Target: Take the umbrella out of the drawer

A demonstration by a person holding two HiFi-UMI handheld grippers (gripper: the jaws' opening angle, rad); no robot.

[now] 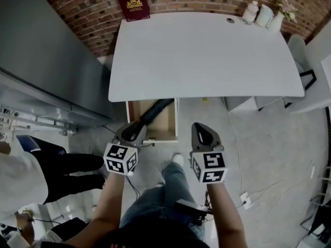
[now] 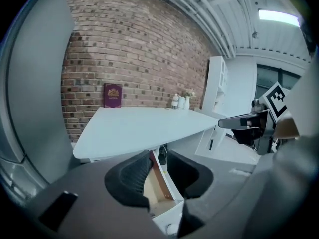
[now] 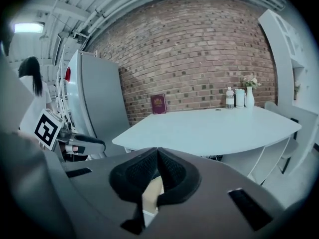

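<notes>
Nearest the person, the left gripper [image 1: 133,132] has jaws apart and empty, the right gripper [image 1: 205,136] pinched together, and the black umbrella [image 1: 156,109], slanted in the open drawer [image 1: 166,124] beyond, could jam under the edge of the white table [image 1: 207,56] if lifted steeply.

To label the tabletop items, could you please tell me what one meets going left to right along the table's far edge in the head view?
red book → small bottle → white jar → vase of flowers
</notes>
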